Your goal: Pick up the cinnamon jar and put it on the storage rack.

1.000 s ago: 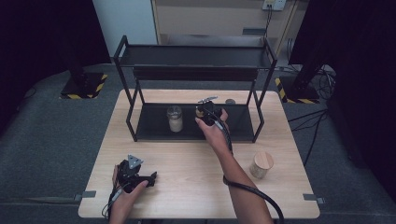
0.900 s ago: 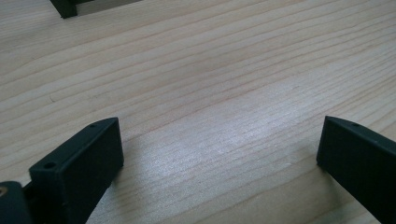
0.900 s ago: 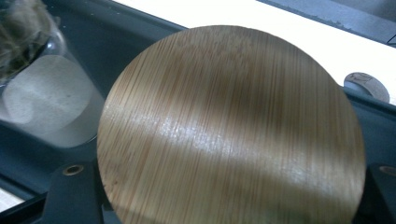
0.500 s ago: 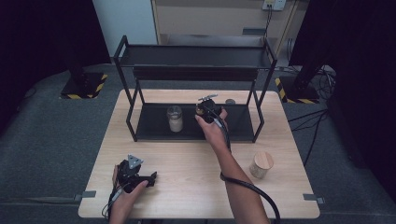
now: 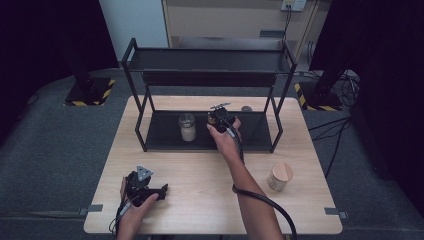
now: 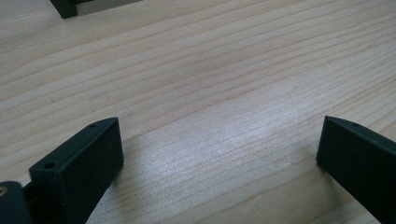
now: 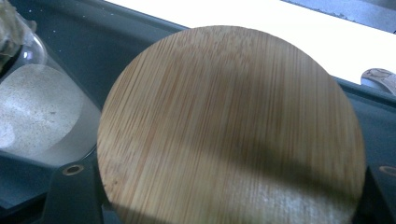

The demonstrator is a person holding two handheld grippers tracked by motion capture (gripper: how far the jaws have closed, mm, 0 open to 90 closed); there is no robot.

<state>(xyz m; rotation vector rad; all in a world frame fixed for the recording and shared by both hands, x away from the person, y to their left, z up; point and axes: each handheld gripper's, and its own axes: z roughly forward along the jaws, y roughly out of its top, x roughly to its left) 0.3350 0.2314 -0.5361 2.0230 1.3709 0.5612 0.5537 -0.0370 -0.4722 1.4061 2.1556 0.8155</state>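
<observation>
— What stood on the wooden tabletop point(image 5: 200, 175)?
— A black metal rack point(image 5: 207, 80) at the back, and a bamboo-lidded jar point(image 5: 279, 176) near the right edge.
— And on the rack's bottom shelf point(image 5: 165, 131)?
— A glass jar of pale powder point(image 5: 187, 127).

The body under the round wooden lid point(image 7: 231, 126) was hidden by the lid itself in the right gripper view. The glass jar point(image 7: 35, 109) was cut off at the left edge. The right gripper point(image 5: 220, 119) jaws were covered by the hand from above.
</observation>
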